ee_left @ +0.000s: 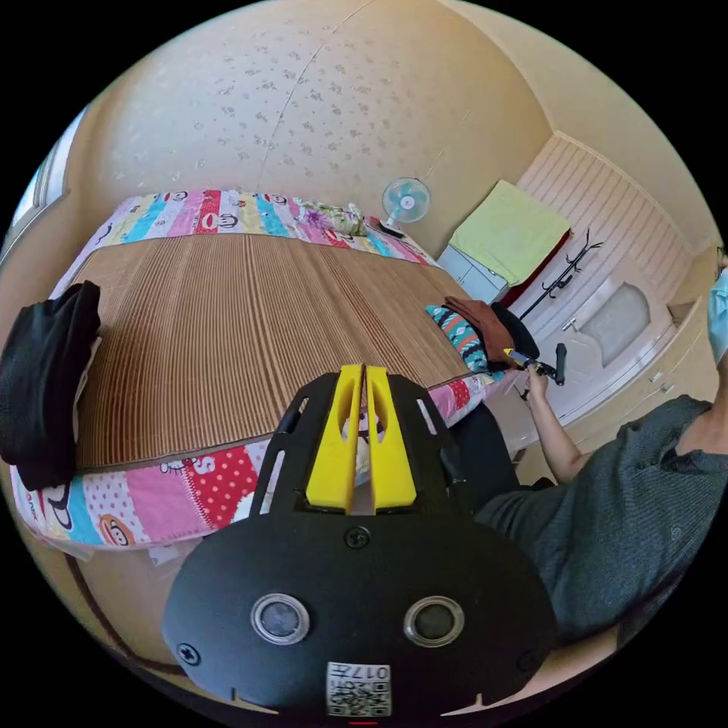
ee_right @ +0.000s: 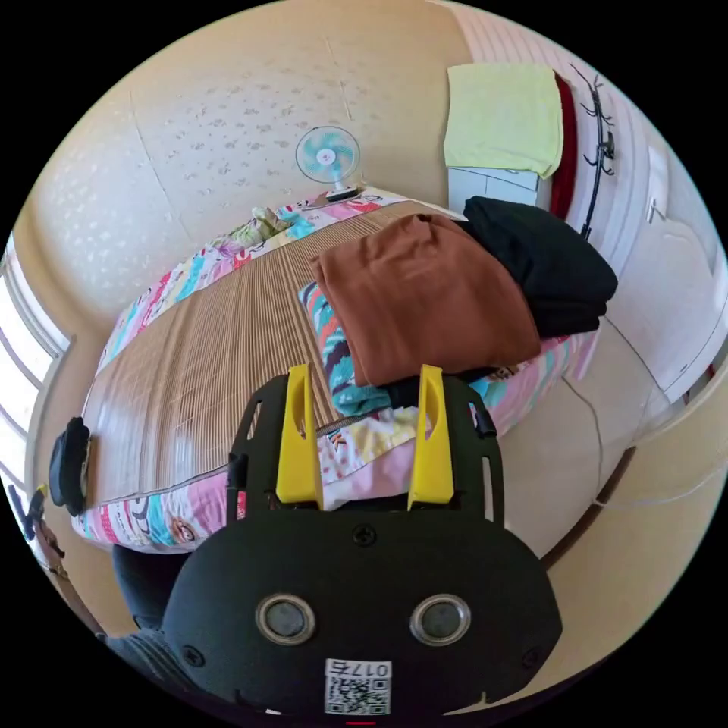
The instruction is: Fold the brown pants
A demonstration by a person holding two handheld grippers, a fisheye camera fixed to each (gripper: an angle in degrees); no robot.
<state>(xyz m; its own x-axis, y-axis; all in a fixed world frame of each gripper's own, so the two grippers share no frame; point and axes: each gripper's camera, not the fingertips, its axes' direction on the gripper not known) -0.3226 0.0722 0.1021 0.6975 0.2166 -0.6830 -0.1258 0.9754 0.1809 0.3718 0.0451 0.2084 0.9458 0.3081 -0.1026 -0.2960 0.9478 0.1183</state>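
In the left gripper view, the left gripper (ee_left: 362, 379) hangs over the near edge of the bed (ee_left: 174, 500) with its yellow jaws pressed together on nothing. The bamboo mat (ee_left: 250, 326) lies bare in front of it, and a black garment (ee_left: 49, 379) rests at the mat's left end. Far to the right, the brown pants (ee_left: 485, 322) sit on a small pile at the bed's corner, where the person's hand holds the right gripper (ee_left: 535, 364) close beside them. In the right gripper view, the right gripper (ee_right: 365, 379) has its jaws spread wide, just short of the brown pants (ee_right: 421, 299), which top a patterned cloth (ee_right: 337, 356) beside a dark heap (ee_right: 542, 265). The step looks like the reach to pick the pants up. Next, the jaws likely need to close on the near edge and carry the pants onto the open mat.
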